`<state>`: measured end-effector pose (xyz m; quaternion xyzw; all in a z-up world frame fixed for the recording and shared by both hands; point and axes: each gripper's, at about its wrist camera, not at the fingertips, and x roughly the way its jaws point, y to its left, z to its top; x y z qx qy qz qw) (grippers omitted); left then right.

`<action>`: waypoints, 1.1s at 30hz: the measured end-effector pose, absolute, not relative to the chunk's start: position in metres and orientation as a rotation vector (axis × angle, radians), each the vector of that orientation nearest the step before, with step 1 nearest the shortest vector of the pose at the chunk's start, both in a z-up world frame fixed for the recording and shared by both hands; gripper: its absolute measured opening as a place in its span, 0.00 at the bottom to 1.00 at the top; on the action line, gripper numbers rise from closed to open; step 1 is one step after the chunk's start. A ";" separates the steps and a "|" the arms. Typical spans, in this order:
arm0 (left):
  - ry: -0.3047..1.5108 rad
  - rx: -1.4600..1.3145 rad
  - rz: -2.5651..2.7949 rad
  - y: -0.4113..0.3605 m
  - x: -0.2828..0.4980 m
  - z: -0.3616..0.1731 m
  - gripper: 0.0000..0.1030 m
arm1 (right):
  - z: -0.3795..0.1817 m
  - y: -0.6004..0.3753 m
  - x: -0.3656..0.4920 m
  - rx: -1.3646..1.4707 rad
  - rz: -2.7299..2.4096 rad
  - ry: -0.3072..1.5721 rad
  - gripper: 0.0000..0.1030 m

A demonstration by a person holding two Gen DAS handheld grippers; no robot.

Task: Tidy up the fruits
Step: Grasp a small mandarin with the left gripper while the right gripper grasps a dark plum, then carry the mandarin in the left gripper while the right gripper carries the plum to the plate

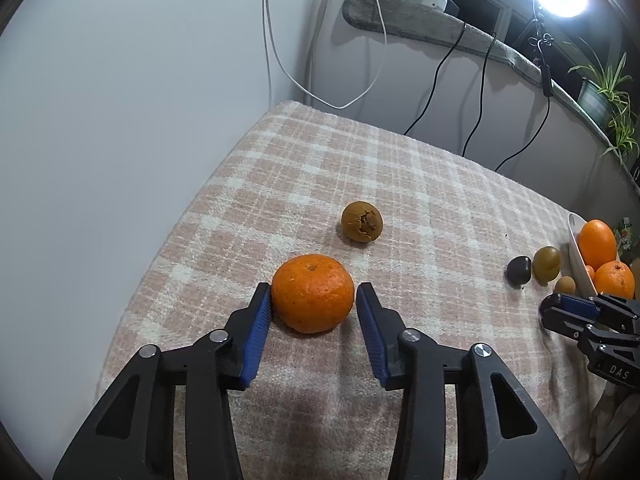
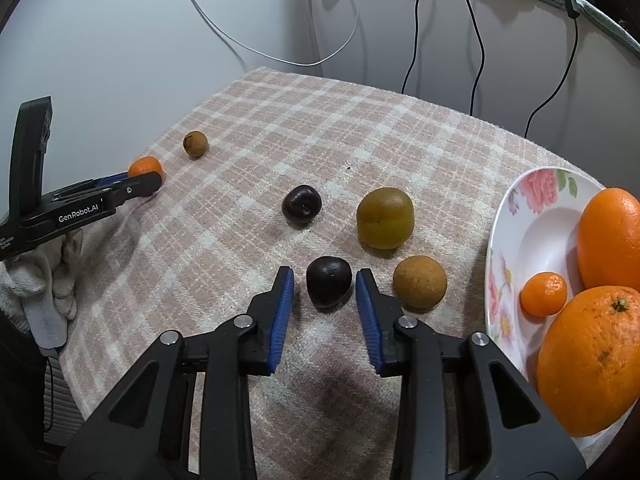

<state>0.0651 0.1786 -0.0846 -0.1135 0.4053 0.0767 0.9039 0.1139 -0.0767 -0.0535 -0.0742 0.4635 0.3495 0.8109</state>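
Observation:
A small mandarin [image 1: 313, 294] lies on the checked cloth [image 1: 420, 200] between the blue pads of my left gripper [image 1: 314, 292], which meet its two sides. The right wrist view shows that gripper [image 2: 148, 184] at the far left with the mandarin [image 2: 145, 167] at its tip. My right gripper [image 2: 324, 276] straddles a dark plum [image 2: 329, 286]; a gap shows at the left pad, so it is open. A flowered plate [image 2: 516, 208] at the right holds two big oranges [image 2: 592, 360] and a tiny mandarin [image 2: 543, 294].
Loose on the cloth are a cracked brown fruit [image 1: 362, 222], a second dark plum [image 2: 302, 206], a greenish fruit [image 2: 385, 218] and a round tan fruit [image 2: 420, 287]. A wall stands to the left, cables [image 1: 432, 92] hang behind, and a gloved hand [image 2: 52, 280] holds the left gripper.

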 end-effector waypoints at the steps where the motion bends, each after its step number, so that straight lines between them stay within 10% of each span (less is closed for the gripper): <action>1: 0.838 -0.236 0.159 0.179 0.065 -0.085 0.38 | -0.054 -0.076 0.114 -0.165 0.742 0.988 0.28; 33: 0.740 -0.242 0.073 0.148 0.048 -0.052 0.37 | -0.011 -0.112 0.099 -0.088 0.746 0.885 0.21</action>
